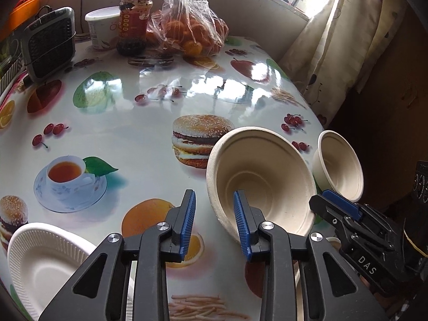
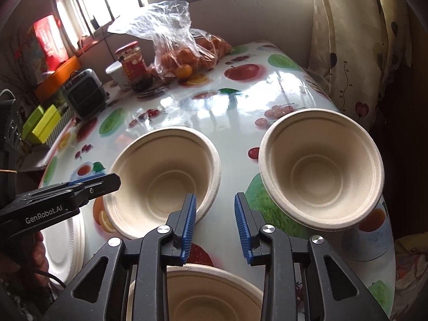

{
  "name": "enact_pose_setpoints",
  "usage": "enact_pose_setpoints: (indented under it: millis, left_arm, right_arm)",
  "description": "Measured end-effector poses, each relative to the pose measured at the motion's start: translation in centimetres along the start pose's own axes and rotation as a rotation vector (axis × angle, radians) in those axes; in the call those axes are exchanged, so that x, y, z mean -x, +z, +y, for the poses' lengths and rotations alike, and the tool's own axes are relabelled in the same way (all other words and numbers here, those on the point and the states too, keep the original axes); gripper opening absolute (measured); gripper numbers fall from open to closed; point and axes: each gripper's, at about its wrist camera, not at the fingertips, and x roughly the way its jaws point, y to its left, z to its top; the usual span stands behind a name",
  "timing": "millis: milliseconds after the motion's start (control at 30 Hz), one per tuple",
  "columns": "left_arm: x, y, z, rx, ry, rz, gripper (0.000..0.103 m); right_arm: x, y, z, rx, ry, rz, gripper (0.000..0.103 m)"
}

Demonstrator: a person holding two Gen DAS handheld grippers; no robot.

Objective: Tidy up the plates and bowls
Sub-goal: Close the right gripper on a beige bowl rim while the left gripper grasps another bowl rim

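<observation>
Three beige paper bowls stand on the fruit-print table (image 2: 227,112). One bowl (image 1: 260,179) (image 2: 163,179) lies just ahead of both grippers, a second (image 1: 338,164) (image 2: 321,165) to its right, a third (image 2: 198,294) under my right gripper. White paper plates (image 1: 40,262) (image 2: 64,243) lie at the left. My left gripper (image 1: 215,219) is open and empty, its right finger at the near bowl's rim; it also shows in the right wrist view (image 2: 80,190). My right gripper (image 2: 215,220) is open and empty, between the two far bowls; it also shows in the left wrist view (image 1: 342,208).
At the table's far side stand a bag of oranges (image 1: 187,26) (image 2: 182,56), a red-labelled jar (image 1: 135,21) (image 2: 133,64), a white cup (image 1: 103,26) and a small grey heater (image 1: 49,42) (image 2: 84,93). A curtain (image 1: 347,40) (image 2: 347,40) hangs at the right.
</observation>
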Motion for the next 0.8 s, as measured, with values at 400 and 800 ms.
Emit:
enact_pose_setpoints:
  millis: [400,800]
  left_arm:
    - [-0.32,0.06,-0.23,-0.005,-0.015,0.004,0.026]
    - [-0.44,-0.11,-0.88,-0.031,-0.02,0.0,0.026]
  right_arm:
    - [-0.29,0.02,-0.04,-0.007,0.031,-0.005,0.017]
    - [-0.24,-0.19,-0.17,-0.02,0.043,-0.013,0.017]
